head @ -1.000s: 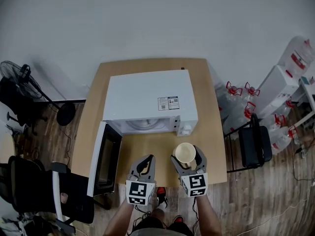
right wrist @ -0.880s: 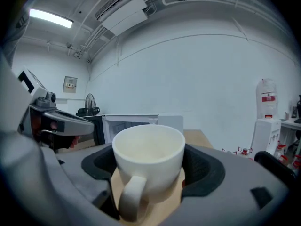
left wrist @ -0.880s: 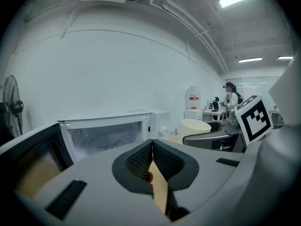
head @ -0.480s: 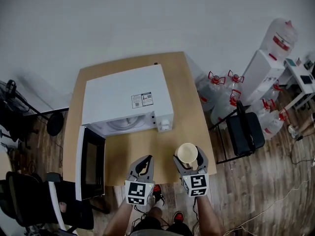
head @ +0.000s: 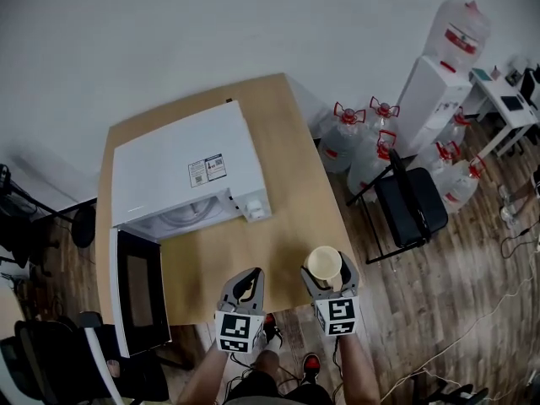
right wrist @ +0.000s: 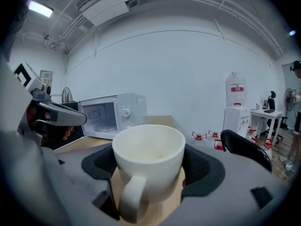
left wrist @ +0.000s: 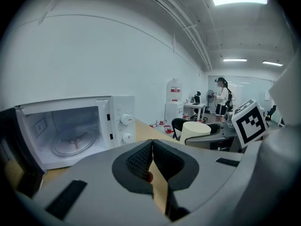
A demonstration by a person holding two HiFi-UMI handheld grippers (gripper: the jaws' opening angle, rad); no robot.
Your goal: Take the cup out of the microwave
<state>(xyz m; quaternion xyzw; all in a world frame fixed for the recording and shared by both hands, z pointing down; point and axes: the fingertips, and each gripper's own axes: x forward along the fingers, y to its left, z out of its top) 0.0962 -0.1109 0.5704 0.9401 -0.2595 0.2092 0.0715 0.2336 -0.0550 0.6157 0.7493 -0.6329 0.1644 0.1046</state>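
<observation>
A cream cup [head: 324, 263] [right wrist: 149, 163] sits upright between the jaws of my right gripper [head: 326, 270] [right wrist: 151, 169], its handle turned toward the camera; it is over the table's near right part. The white microwave [head: 181, 174] [left wrist: 70, 128] stands at the back left with its door [head: 137, 292] swung open and the glass turntable [left wrist: 71, 143] bare inside. My left gripper [head: 245, 289] [left wrist: 151, 160] is shut with nothing in it, left of the cup, above the table's front edge.
The wooden table [head: 287, 209] is small; its right edge lies close to the cup. A black chair [head: 411, 207], several water jugs [head: 350, 137] and a water dispenser [head: 439, 83] stand on the floor to the right. A person [left wrist: 221, 96] stands far off.
The head view has swung right, so the microwave and table have slid left in view. Both grippers keep their places near the table's front, the cup still held.
</observation>
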